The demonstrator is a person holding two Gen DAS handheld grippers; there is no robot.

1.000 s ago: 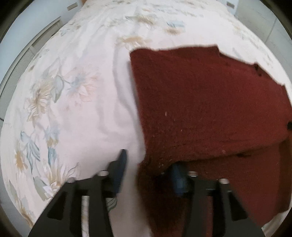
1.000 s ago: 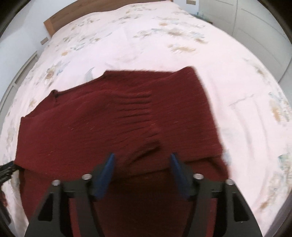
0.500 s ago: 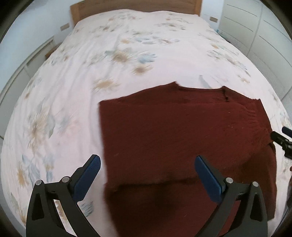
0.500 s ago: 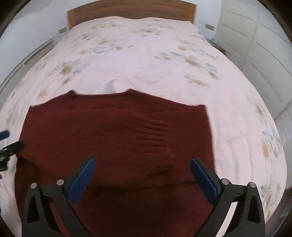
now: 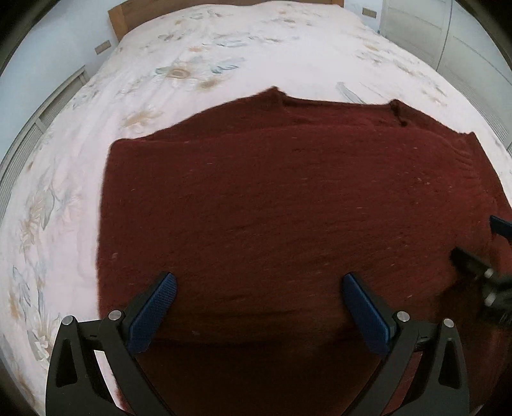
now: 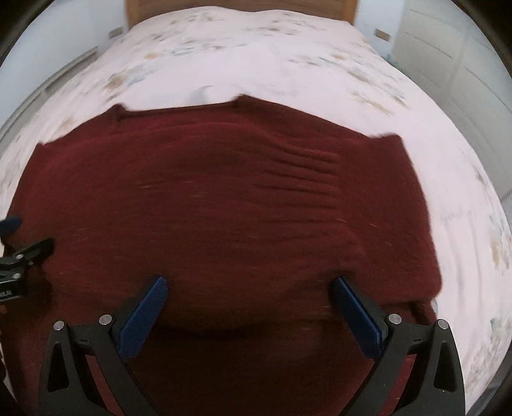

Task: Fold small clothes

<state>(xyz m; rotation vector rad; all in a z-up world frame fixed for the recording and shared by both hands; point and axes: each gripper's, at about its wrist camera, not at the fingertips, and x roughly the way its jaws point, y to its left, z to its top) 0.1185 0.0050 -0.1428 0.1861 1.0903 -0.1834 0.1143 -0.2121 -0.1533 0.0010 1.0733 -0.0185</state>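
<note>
The left tool (image 5: 259,284) is wide open, and nothing sits between its blue pads (image 5: 153,312). Right under it and just ahead lies the dark red sweater (image 5: 288,198), spread flat on the bed (image 5: 224,48). A fold edge runs across the sweater close to the pads. The right tool (image 6: 249,288) is wide open too and holds nothing. It hangs over the same sweater, with a ribbed cuff (image 6: 307,169) ahead of it. Each tool shows at the side edge of the other's view, so they are side by side. Both point down at a slant toward the sweater. Past the sweater, the flowered sheet stretches to a wooden headboard (image 6: 240,4). White closet doors (image 5: 448,35) stand off to the right of the bed.
</note>
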